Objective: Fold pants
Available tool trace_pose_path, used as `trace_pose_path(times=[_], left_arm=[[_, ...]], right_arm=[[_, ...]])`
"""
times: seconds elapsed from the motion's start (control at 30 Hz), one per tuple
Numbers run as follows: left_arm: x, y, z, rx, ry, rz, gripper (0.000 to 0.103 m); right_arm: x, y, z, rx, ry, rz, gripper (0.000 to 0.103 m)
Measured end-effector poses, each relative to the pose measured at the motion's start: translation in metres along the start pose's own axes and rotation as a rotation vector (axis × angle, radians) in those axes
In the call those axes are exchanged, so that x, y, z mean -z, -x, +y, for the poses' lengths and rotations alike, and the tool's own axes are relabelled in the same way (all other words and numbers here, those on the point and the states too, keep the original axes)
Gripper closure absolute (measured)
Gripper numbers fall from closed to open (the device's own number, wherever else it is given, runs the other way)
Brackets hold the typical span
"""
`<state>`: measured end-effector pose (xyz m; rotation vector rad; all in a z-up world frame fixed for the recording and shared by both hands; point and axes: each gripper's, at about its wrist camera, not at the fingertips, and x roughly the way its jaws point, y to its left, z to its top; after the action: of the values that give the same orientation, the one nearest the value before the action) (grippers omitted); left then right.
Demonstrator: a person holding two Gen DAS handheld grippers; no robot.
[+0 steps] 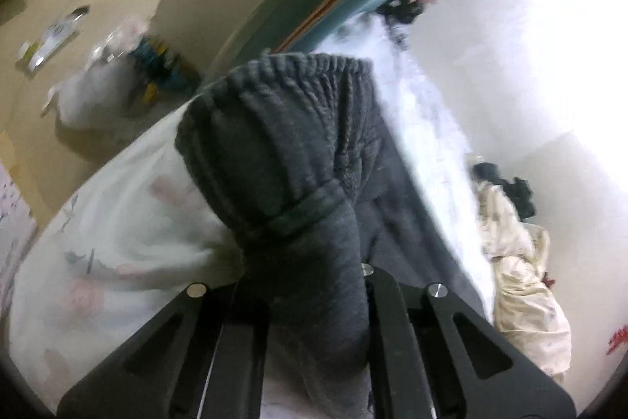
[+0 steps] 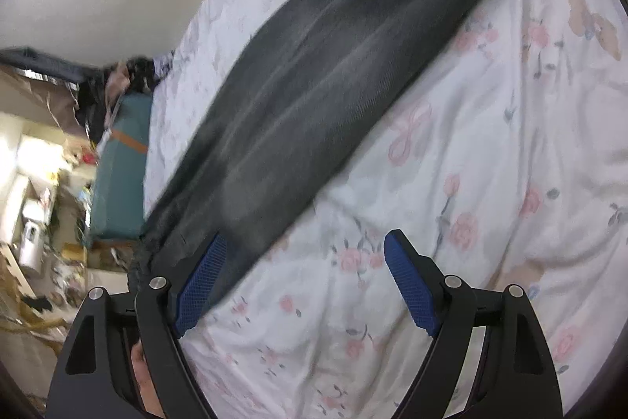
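Early stage: left gripper (image 1: 314,301) pinching pants (image 2: 314,85) at bunched waistband, lifted. Right gripper (image 2: 302,281) spread, empty. Legs flat across bedsheet (image 2: 490,183); folding mostly left.

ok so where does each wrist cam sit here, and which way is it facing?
Left wrist: on the left hand-held gripper, looking along its fingers at the bunched elastic waistband it clamps; bed edge and floor beyond.
Right wrist: on the right hand-held gripper, open, looking down at the floral bedsheet and a flat pant leg; blue pads show.
Shared: dark grey pants, bedsheet, white wall.
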<state>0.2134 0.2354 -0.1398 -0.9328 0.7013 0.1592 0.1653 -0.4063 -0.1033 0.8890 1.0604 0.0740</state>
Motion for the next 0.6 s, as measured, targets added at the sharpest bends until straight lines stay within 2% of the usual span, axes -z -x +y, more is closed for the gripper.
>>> trace_pose_path(times=[0.1, 0.17, 0.3, 0.37, 0.4, 0.47, 0.57, 0.6], left_arm=[[-0.011, 0.012, -0.015, 0.017, -0.026, -0.024, 0.099], [-0.012, 0.011, -0.017, -0.009, -0.031, -0.019, 0.099], [-0.01, 0.002, -0.009, -0.054, -0.026, -0.014, 0.099], [-0.009, -0.001, -0.006, -0.075, -0.025, -0.009, 0.099], [-0.009, -0.002, -0.008, -0.086, -0.031, -0.008, 0.099], [-0.007, -0.005, -0.009, -0.113, -0.052, -0.007, 0.099], [-0.004, -0.01, -0.012, -0.156, -0.082, -0.008, 0.099], [-0.003, -0.012, -0.011, -0.164, -0.086, -0.007, 0.099]], right_arm=[[-0.028, 0.016, -0.018, -0.058, -0.085, -0.069, 0.018], [-0.056, 0.025, -0.04, -0.068, -0.154, -0.144, 0.018], [-0.112, 0.031, -0.103, -0.027, -0.3, -0.274, 0.018], [-0.132, 0.031, -0.135, 0.004, -0.361, -0.309, 0.018], [-0.141, 0.031, -0.149, 0.003, -0.37, -0.328, 0.021], [-0.162, 0.032, -0.165, 0.023, -0.333, -0.365, 0.035], [-0.191, 0.032, -0.176, 0.059, -0.278, -0.411, 0.05], [-0.203, 0.029, -0.18, 0.052, -0.257, -0.421, 0.051]])
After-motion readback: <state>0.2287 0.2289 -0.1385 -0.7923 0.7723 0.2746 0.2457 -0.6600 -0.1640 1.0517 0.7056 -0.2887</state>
